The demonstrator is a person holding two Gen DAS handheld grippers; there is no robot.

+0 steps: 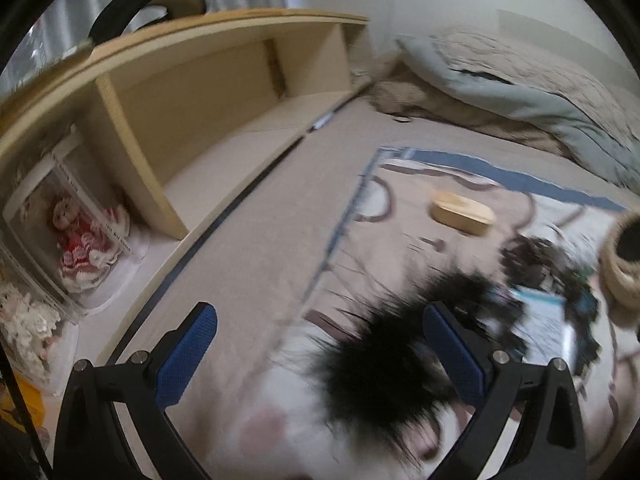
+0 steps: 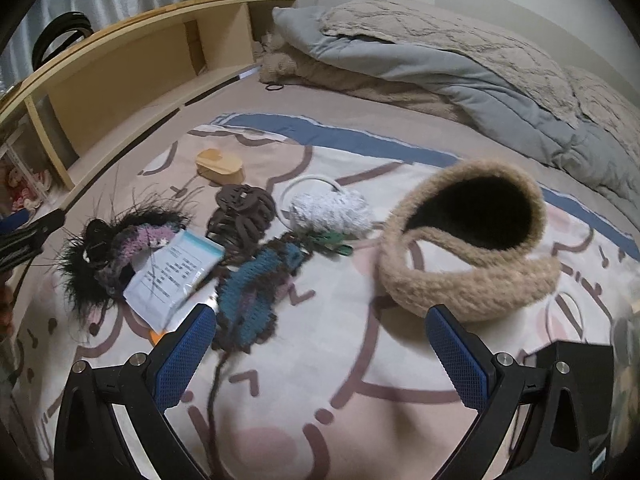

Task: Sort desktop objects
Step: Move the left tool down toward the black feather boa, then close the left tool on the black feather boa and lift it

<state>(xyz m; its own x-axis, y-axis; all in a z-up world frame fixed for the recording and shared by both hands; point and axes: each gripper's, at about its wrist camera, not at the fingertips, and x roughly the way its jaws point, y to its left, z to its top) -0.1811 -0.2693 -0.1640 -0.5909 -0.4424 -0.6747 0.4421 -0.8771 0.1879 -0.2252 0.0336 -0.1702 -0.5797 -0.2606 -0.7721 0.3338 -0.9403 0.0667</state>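
Note:
On a patterned blanket [image 2: 360, 364] lie a black furry item [image 2: 100, 256], a printed sachet [image 2: 172, 272], a blue crocheted piece [image 2: 256, 284], a brown claw clip [image 2: 240, 212], a white fluffy scrunchie [image 2: 332, 210], a green clip [image 2: 330, 240], a wooden box [image 2: 220, 166] and a tan knitted basket [image 2: 468, 244]. My left gripper [image 1: 320, 336] is open, hovering just over the black furry item [image 1: 384, 364], blurred. My right gripper [image 2: 320, 332] is open and empty, above the blanket between the blue piece and the basket.
A wooden headboard shelf [image 1: 192, 92] runs along the left with a doll picture [image 1: 76, 232] in one bay. A folded grey-beige duvet [image 2: 460, 52] lies at the back. A black box [image 2: 568, 364] sits at the right. A hair tie [image 2: 274, 87] lies by the duvet.

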